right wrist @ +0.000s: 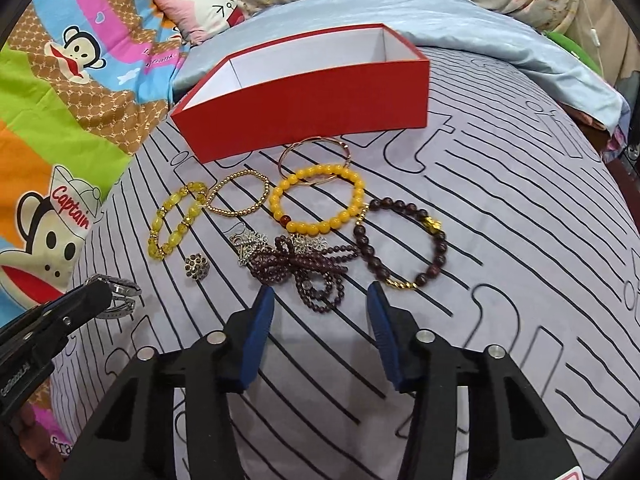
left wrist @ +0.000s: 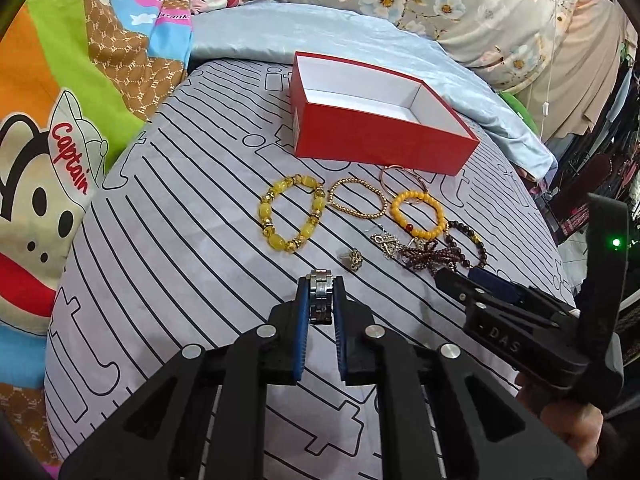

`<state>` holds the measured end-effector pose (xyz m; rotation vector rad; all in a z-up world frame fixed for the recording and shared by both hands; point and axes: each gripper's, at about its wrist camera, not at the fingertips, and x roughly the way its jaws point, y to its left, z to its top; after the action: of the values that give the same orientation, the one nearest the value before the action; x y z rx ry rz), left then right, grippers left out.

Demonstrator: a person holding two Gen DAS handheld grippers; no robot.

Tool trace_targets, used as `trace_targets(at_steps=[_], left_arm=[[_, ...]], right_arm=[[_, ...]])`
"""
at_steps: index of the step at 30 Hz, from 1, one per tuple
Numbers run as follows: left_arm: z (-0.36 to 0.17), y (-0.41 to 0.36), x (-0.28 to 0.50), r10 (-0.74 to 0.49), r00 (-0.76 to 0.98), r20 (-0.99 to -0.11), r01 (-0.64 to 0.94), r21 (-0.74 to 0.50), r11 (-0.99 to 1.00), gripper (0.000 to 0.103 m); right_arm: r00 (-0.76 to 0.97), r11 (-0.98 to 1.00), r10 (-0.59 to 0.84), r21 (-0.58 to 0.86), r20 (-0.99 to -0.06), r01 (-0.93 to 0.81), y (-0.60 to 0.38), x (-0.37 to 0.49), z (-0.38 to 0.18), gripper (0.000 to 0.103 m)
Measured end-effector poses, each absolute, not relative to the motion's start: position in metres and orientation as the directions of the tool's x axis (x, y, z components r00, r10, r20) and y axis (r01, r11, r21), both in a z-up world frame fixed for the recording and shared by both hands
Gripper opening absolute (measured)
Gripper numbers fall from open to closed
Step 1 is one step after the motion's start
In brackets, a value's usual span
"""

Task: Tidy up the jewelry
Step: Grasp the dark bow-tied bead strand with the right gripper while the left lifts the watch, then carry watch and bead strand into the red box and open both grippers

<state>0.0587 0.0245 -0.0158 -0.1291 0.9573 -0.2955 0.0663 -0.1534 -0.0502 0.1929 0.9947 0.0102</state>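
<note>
1. A metal-link watch is clamped between the blue pads of the left gripper, whose jaws are nearly closed on the band; the watch is held above the grey striped bedsheet.
2. The right gripper is seen half open, with nothing pressed between its pads; its tips are placed just in front of a tangled dark-red bead strand.
3. An open red box with a white interior is set on the sheet beyond the jewelry; nothing can be seen inside it.
4. A chunky yellow bead bracelet is laid at the left end of the row, beside a thin gold bead bracelet.
5. An amber-yellow round-bead bracelet is overlapped at its far edge by a rose-gold bangle, which lies just in front of the box.
6. A dark maroon bead bracelet with gold accents is laid at the right end.
7. A small round ornament and silver charms are found near the tangled strand.
</note>
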Motion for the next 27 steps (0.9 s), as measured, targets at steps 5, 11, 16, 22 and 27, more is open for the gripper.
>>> trace_targets(at_steps=[5,11,16,22,27], left_arm=[[-0.017,0.026,0.061,-0.301,0.540,-0.786,0.186,-0.237,0.954,0.011],[-0.017,0.025,0.063,-0.299,0.541,-0.786,0.185,-0.236,0.954,0.011],[-0.015,0.025,0.063,-0.304,0.544,-0.782,0.186,-0.241,0.953,0.011],[0.002,0.023,0.060,-0.315,0.564,-0.763,0.208,-0.238,0.949,0.011],[0.023,0.020,0.061,-0.344,0.579,-0.739,0.235,-0.252,0.939,0.011]], right_arm=[[0.542,0.982,0.107,0.175,-0.833,0.074,-0.155,0.074,-0.056,0.027],[0.547,0.979,0.132,0.195,-0.827,0.059,-0.156,0.074,-0.056,0.006],[0.568,0.974,0.155,0.220,-0.808,0.046,-0.158,0.064,-0.046,0.005],[0.617,0.966,0.177,0.255,-0.766,0.040,-0.166,0.049,-0.018,0.005],[0.671,0.961,0.190,0.275,-0.717,0.021,-0.176,0.040,0.017,0.005]])
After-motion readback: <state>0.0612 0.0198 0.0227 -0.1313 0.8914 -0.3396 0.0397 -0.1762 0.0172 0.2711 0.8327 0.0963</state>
